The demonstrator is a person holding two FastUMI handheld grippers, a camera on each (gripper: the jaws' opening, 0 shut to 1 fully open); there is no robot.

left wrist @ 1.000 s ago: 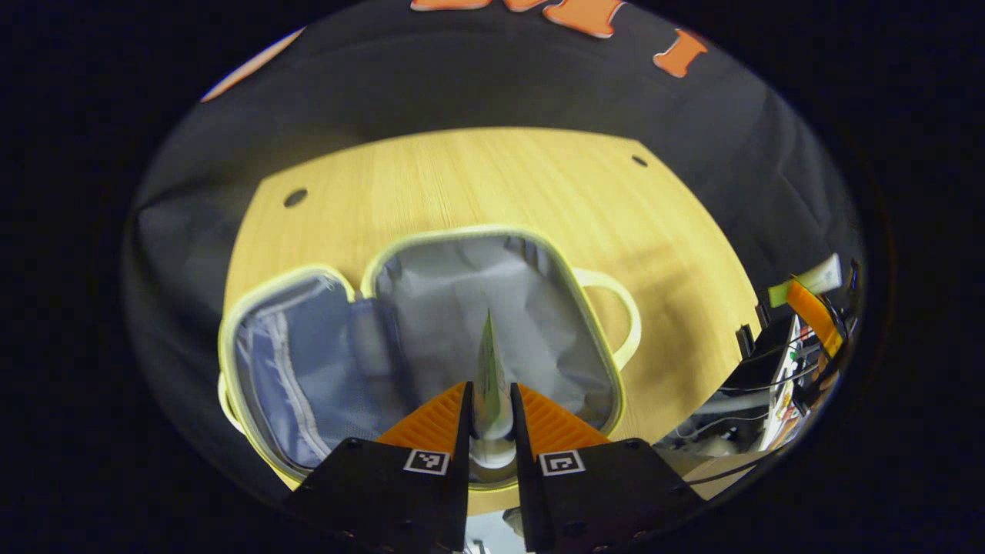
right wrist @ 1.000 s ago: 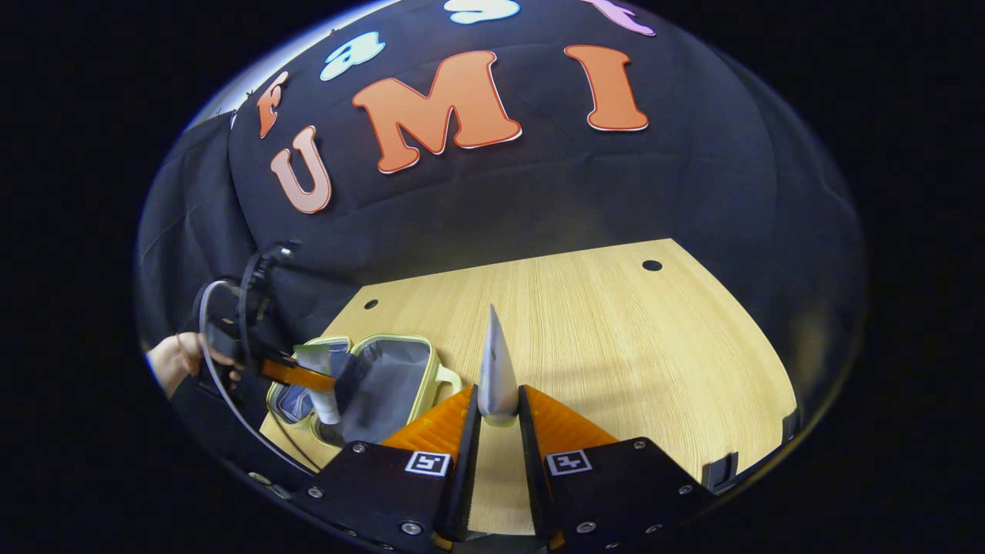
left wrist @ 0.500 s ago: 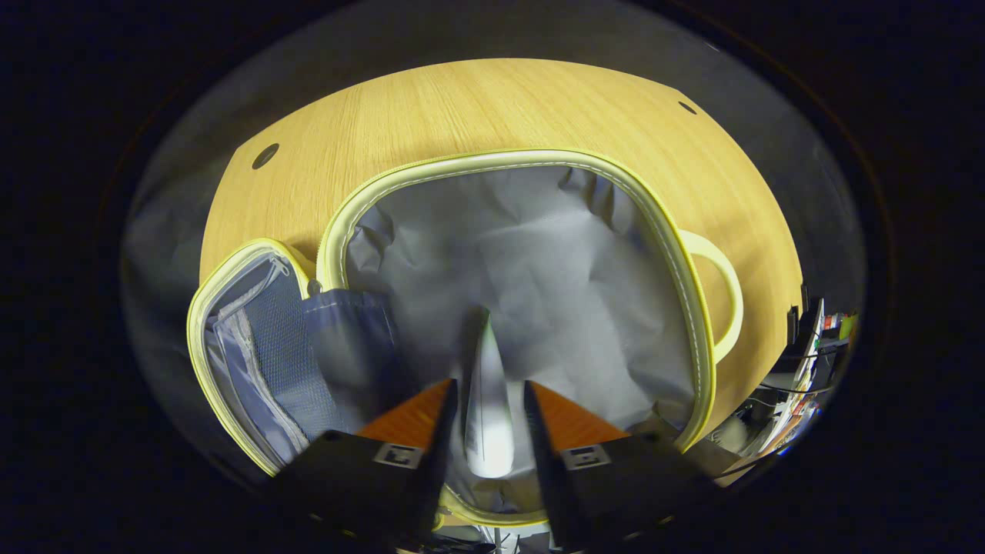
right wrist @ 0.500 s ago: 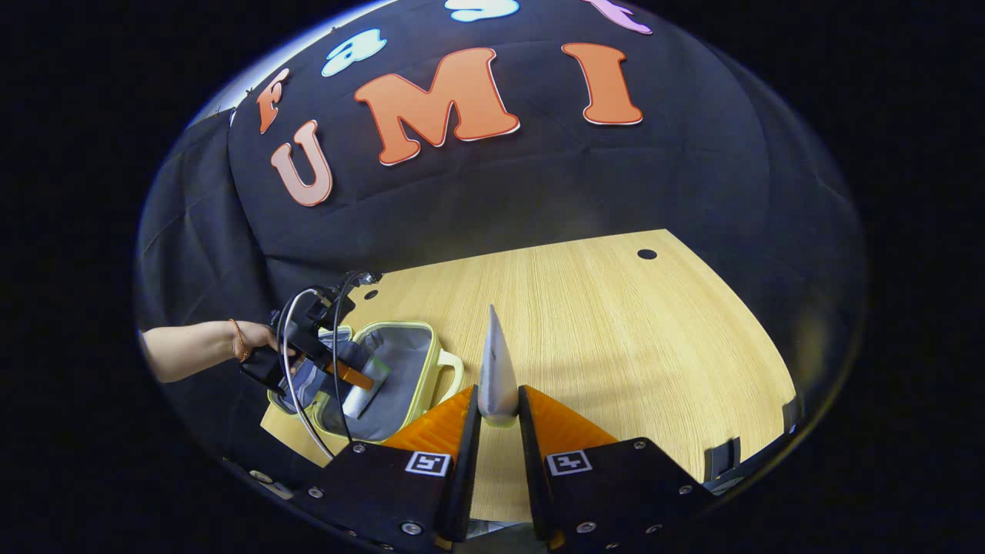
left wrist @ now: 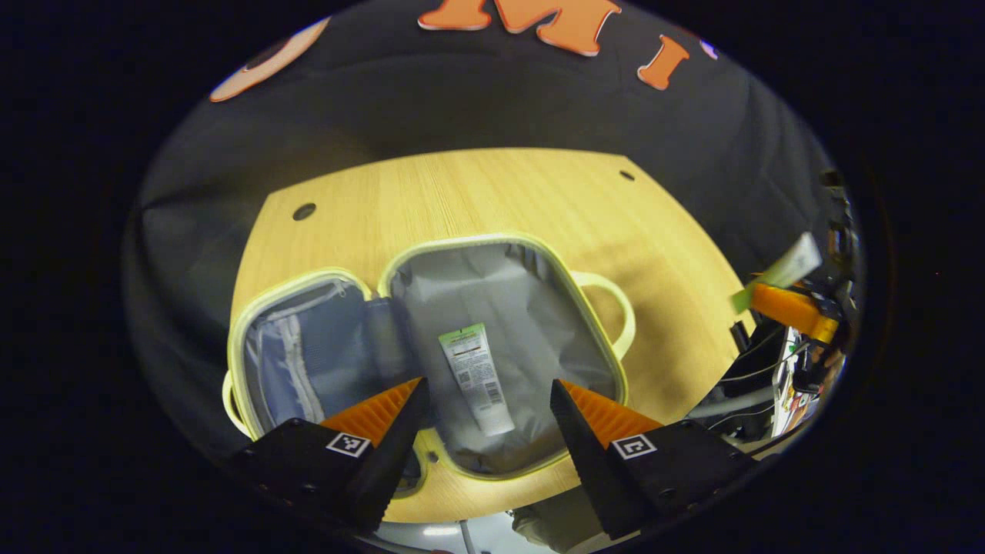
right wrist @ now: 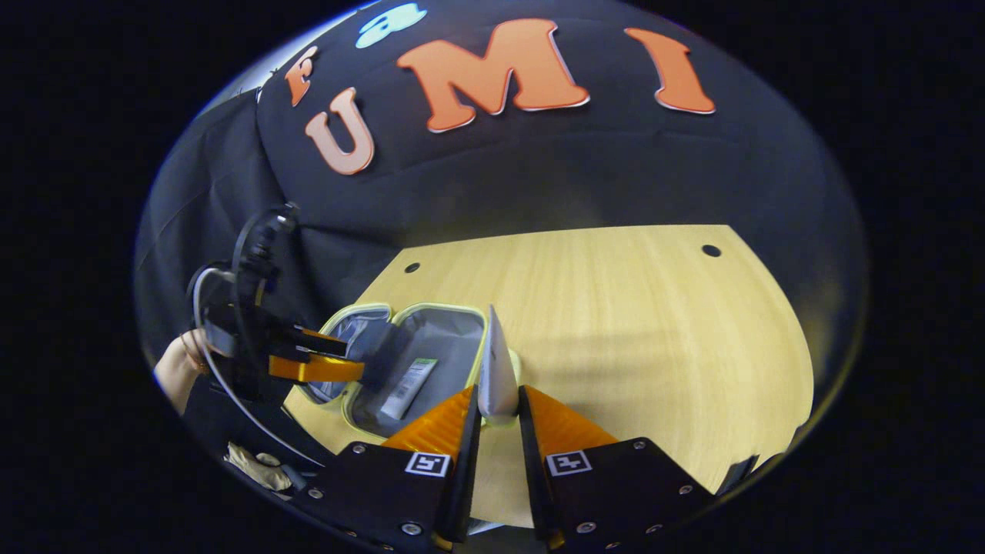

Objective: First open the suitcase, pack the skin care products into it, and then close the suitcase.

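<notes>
Wooden table is occupied by an open suitcase; a tube lies between the left gripper's spread fingers. Another tube is clamped by the right gripper.

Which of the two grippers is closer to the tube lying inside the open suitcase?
Left. The left gripper hangs open above the tube in the suitcase; the right gripper, gripping another tube, sits off beside it.

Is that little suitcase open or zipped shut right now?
Open. The suitcase lies spread flat on the table, both lined halves facing up, and one tube rests inside the larger half.
</notes>
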